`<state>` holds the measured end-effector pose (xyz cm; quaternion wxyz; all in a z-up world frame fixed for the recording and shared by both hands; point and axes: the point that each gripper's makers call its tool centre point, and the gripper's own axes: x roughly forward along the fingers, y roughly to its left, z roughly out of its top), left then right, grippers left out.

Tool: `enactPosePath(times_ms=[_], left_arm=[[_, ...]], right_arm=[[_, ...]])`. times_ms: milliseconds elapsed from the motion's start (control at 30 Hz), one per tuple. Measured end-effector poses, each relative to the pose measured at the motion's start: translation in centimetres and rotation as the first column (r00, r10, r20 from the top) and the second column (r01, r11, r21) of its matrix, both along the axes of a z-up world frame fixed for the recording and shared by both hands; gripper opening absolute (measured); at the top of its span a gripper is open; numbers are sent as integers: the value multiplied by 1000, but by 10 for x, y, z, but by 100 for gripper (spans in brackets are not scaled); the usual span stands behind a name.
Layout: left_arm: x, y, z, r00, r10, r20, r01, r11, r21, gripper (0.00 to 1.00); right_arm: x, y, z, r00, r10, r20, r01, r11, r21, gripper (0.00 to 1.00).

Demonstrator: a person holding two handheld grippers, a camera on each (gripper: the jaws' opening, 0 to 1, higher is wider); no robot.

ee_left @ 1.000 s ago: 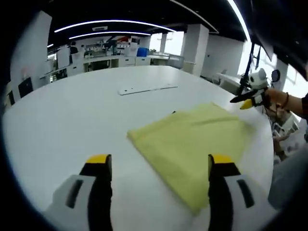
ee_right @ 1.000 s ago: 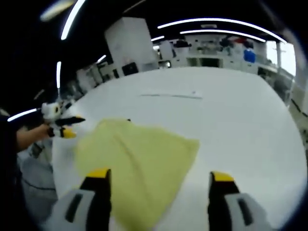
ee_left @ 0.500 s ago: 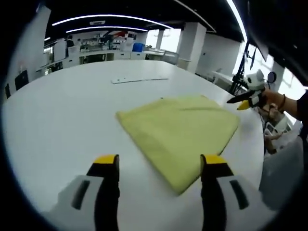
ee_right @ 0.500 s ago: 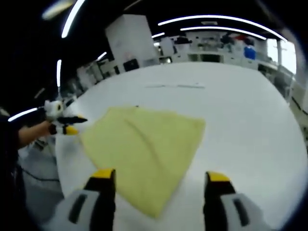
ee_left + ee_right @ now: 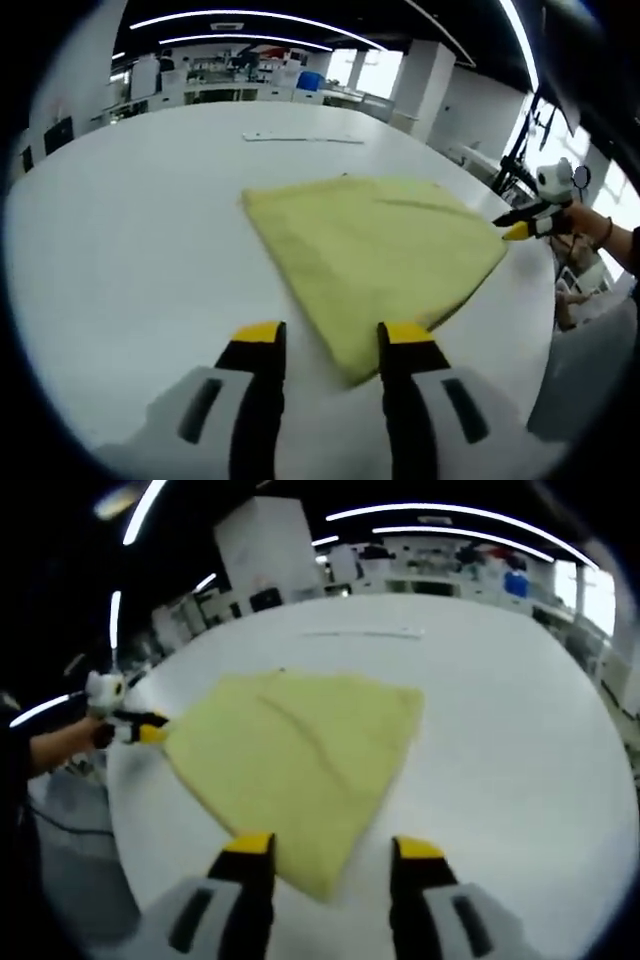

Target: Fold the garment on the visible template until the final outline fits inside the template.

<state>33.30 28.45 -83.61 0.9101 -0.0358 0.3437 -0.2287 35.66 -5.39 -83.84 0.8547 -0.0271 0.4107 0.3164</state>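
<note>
Fingers, left gripper [image 5: 325, 345]: yellow-tipped pair standing apart with a narrow gap, nearer together than half a second ago; the near corner of the garment [image 5: 375, 255] lies in the gap between the tips, and whether they touch the cloth cannot be told.
Fingers, right gripper [image 5: 330, 847]: likewise apart, gap narrower than before; the near corner of the garment [image 5: 300, 755] sits between and just ahead of the tips.
Garment: yellow cloth, folded flat to a four-cornered shape on the white tabletop [image 5: 120, 220]; its outline is much as it was a second ago, though each view now sits lower and closer to a corner.
Other gripper in left gripper view: right gripper [image 5: 525, 222], at the cloth's far right corner, closer to the cloth than in the earlier frames.
Other gripper in right gripper view: left gripper [image 5: 140, 730], at the cloth's far left corner, held by a hand [image 5: 60, 742].
Strip [image 5: 305, 137]: pale flat piece lying well beyond the garment on the tabletop; its nature is too small to make out.
Template: no outline can be distinguished around or under the cloth.
Hidden: the tabletop under the garment; contact at each corner is hard to judge.
</note>
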Motion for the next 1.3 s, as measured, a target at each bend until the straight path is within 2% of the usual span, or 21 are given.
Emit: enactPosePath(times_ms=[167, 267, 467, 767, 1300], left_arm=[[-5, -5, 0, 999, -35, -17, 36, 998, 44, 26], [-9, -6, -2, 998, -59, -27, 61, 995, 77, 19], [-17, -8, -4, 996, -33, -79, 38, 997, 61, 9], [-22, -4, -4, 995, -36, -89, 44, 995, 92, 2], [-38, -6, -4, 993, -59, -102, 66, 995, 73, 1]], right_arm=[[-1, -3, -3, 1000, -14, -3, 14, 1000, -6, 33], [-1, -5, -3, 1000, -21, 0, 21, 1000, -11, 28], [-6, -6, -4, 999, -47, -10, 47, 999, 0, 19], [-10, -4, -6, 999, -40, -28, 40, 999, 5, 0], [-26, -4, -5, 999, 46, -19, -47, 998, -50, 0]])
